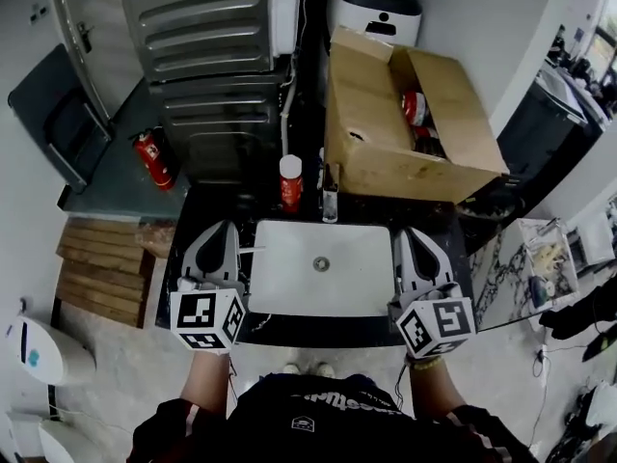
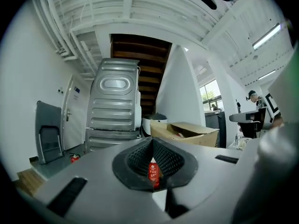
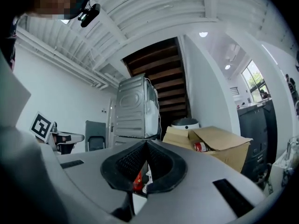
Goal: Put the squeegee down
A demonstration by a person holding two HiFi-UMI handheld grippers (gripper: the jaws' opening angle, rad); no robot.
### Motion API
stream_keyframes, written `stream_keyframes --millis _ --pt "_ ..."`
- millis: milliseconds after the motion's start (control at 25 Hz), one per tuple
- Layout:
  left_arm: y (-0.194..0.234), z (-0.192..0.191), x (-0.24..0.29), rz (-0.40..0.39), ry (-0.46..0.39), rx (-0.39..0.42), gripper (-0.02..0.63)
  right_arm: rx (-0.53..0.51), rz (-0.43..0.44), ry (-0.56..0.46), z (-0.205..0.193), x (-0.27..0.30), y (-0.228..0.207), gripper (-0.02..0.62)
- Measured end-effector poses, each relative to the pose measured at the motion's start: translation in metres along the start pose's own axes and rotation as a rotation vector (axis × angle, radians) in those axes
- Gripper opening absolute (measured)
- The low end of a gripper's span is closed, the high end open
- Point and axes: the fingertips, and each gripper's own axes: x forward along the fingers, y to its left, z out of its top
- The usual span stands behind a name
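I cannot make out a squeegee in any view. My left gripper (image 1: 220, 231) hovers over the dark counter at the left rim of the white sink (image 1: 280, 297). In its own view the left gripper (image 2: 152, 143) has its black pads pressed together with nothing between them. My right gripper (image 1: 413, 235) hangs at the sink's right rim. Seen from its own camera, the right gripper (image 3: 146, 148) is shut and empty too. Both point level towards the back wall. A thin pale rod (image 1: 254, 250) shows beside the left gripper; what it is I cannot tell.
A red bottle (image 1: 290, 183) and a faucet (image 1: 331, 199) stand behind the sink. An open cardboard box (image 1: 386, 133) sits at the back right, a grey ribbed machine (image 1: 207, 37) at the back left. A fire extinguisher (image 1: 152, 160) and wooden slats (image 1: 96, 258) lie on the floor to the left.
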Motion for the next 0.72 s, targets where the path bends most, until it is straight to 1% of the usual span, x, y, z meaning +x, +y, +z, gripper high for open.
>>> stream_keyframes --millis 120,240,400,720 --pt "-0.009 0.014 -0.002 -0.002 -0.028 -0.025 0.012 0.000 -0.020 -0.006 0.003 -0.015 -0.010 0.038" --pt "-0.023 0.023 0.002 -0.020 -0.049 -0.003 0.012 -0.009 -0.040 -0.019 0.008 -0.025 -0.021 0.037" --pt "-0.034 0.022 0.007 -0.035 -0.042 0.004 0.012 0.000 -0.055 -0.023 0.008 -0.034 -0.031 0.038" --pt "-0.047 0.025 0.009 -0.045 -0.048 0.009 0.012 0.001 -0.047 -0.029 0.009 -0.037 -0.035 0.037"
